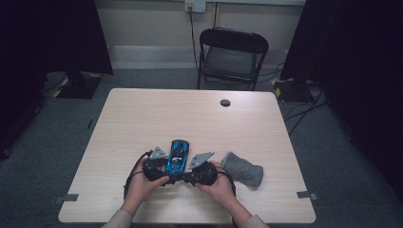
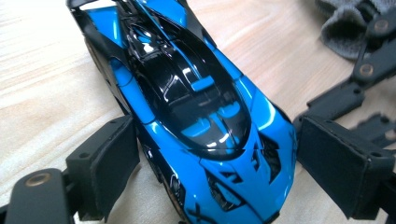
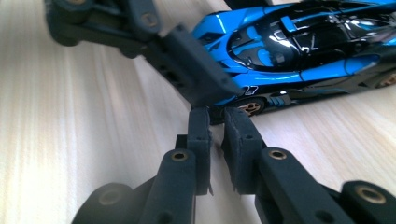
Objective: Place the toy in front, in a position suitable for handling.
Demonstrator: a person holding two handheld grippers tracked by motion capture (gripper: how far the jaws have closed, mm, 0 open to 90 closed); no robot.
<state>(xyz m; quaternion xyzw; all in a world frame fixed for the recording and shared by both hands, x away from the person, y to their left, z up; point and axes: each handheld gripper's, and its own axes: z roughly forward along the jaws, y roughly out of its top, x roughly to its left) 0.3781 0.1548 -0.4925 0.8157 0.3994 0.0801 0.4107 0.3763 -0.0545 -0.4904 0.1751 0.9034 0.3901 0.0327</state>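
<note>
Glossy plastic car (image 2: 196,116) on matt wood-grain table (image 2: 46,93).

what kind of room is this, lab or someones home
Probably a lab or recording studio rather than a home: a bare light wood table on grey carpet, black curtains at both sides, cables trailing on the floor, and one folding chair against the wall.

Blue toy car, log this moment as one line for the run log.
blue toy car: on table, between left tool pads, untouched | left tool: open | right tool: shut, empty, at car's wheel | grey sock: lying right
</note>
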